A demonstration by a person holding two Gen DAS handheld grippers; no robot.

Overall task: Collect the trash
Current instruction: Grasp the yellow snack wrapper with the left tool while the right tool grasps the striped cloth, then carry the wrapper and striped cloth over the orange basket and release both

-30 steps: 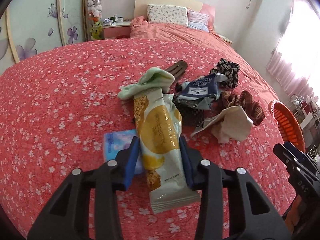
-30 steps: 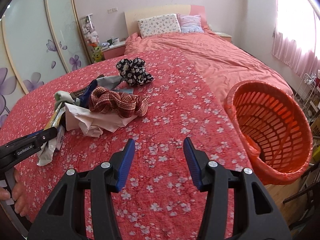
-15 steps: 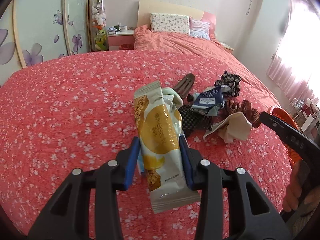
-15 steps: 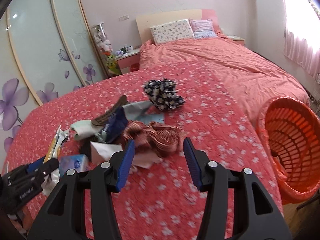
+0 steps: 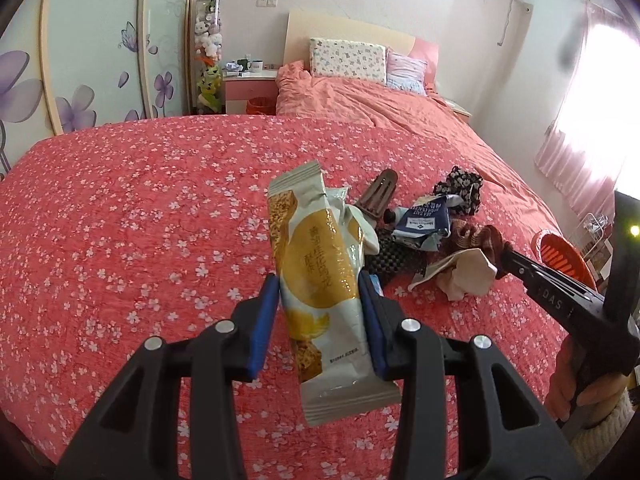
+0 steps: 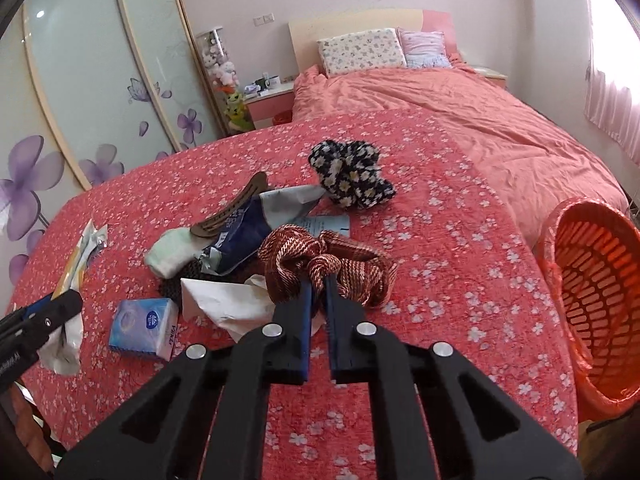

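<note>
Snack wrapper (image 5: 326, 280) clamped in left hand-held gripper (image 5: 320, 312), above red flowered bed (image 5: 120, 220).
Long axis running away from camera, far end tilted up-left. Right hand-held gripper (image 6: 318, 286) just closed, pinching striped brown cloth (image 6: 320, 264); orange basket (image 6: 600, 288) at bed's right.

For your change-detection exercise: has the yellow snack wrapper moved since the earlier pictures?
Yes. The yellow snack wrapper, clamped in the left gripper, has risen off the bedspread, away from the tissue pack it lay beside.
</note>
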